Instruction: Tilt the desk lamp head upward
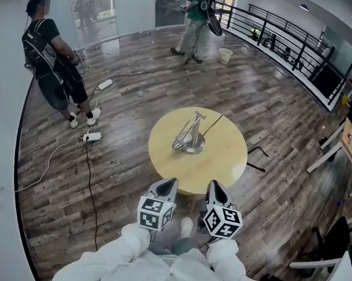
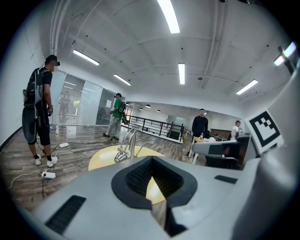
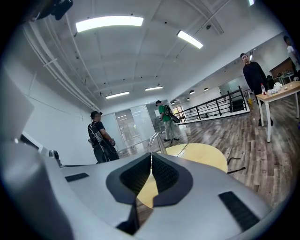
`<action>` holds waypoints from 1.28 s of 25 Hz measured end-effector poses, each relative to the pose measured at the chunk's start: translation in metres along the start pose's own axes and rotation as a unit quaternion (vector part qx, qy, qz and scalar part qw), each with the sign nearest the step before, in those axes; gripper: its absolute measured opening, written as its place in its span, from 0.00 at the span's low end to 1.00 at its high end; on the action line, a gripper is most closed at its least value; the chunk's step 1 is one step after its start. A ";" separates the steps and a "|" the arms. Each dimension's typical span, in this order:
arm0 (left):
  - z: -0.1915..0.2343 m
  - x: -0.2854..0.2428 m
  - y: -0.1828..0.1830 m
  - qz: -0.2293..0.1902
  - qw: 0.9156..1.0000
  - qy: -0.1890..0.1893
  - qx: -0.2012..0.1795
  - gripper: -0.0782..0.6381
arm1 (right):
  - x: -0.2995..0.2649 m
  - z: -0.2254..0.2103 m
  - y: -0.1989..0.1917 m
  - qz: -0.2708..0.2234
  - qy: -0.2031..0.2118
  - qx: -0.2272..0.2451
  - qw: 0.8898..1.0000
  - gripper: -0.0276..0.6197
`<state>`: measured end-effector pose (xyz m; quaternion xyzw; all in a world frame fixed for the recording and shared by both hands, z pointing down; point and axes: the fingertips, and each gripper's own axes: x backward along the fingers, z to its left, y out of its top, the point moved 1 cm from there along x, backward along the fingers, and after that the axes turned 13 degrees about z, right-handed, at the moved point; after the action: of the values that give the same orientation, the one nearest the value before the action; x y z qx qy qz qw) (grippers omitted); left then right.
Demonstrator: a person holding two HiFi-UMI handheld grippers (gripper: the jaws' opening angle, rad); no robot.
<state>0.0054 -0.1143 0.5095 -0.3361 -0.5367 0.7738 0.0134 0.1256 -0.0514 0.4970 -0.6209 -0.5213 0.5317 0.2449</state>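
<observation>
The desk lamp [image 1: 188, 135] stands near the middle of the round yellow table [image 1: 222, 168]. Its silver base [image 1: 195, 146] sits flat on the top, and its head [image 1: 178, 145] droops low beside the base, almost at the tabletop, so the whole upward swing is not yet made. Its cable [image 1: 213, 126] trails off the far edge, clear of an approach from the near side.

The 2 grippers hover side by side at the table's near edge, well apart from the lamp. The left gripper [image 1: 168, 183] has its jaws pressed together with nothing between them. The right gripper [image 1: 216, 186] is likewise closed and empty. Each gripper view frames the lamp just above the jaw tips, which suggests they are lined up for a reach that has not begun. To grip the head, 1 pair of jaws would probably have to part first, while the other gripper could steady the base.

2 other people [image 1: 48, 66] stand well away on the wooden floor.
</observation>
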 end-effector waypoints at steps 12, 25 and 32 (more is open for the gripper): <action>0.037 -0.066 0.041 0.003 0.999 0.030 0.016 0.11 | -0.076 -0.034 0.048 0.010 0.023 0.014 1.000 0.07; 0.060 -0.161 0.119 -0.024 0.997 0.065 0.029 0.11 | -0.176 -0.091 0.117 0.022 0.062 0.041 0.997 0.07; 0.074 -0.191 0.132 -0.018 0.998 0.061 0.029 0.11 | -0.223 -0.105 0.117 0.048 0.073 0.032 0.996 0.07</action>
<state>0.1582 -0.3033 0.5098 -0.3724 -0.5181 0.7668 0.0700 0.2908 -0.2665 0.5200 -0.6745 -0.4542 0.5123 0.2763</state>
